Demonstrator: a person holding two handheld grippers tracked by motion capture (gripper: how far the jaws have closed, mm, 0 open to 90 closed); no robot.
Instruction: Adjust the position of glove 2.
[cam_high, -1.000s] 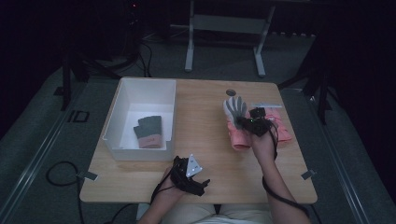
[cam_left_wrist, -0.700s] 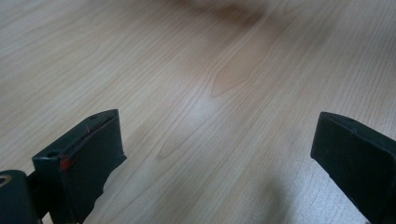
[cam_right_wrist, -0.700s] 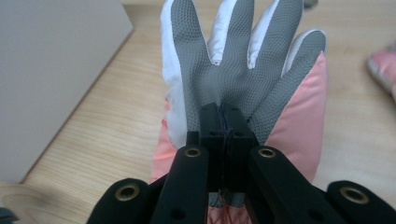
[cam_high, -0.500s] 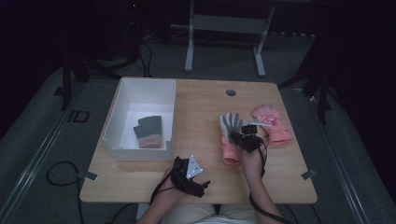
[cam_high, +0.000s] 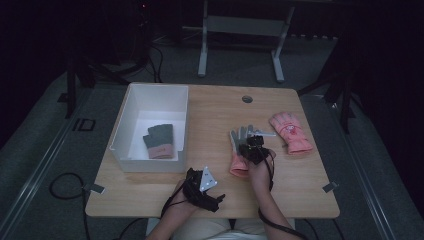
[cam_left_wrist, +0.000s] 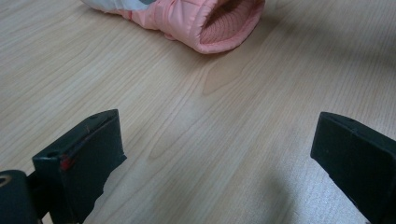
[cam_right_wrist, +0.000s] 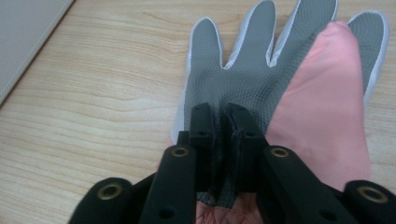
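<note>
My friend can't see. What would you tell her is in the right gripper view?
Two black jaws pinch the grey palm of a pink glove lying on a wooden table. A white bin edges the top left corner.

This looks like a lab or recording studio. A light wooden table (cam_high: 215, 107) stands alone on grey carpet, with dark surroundings around it, a metal stand frame (cam_high: 240, 30) behind it, and cables (cam_high: 60, 187) trailing on the floor to its left.

A white bin (cam_high: 125, 122) sits on the left of the wooden tabletop (cam_high: 215, 112), holding a dark grey glove with a pink cuff (cam_high: 159, 140). Another pink glove (cam_high: 290, 132) lies at right.
</note>
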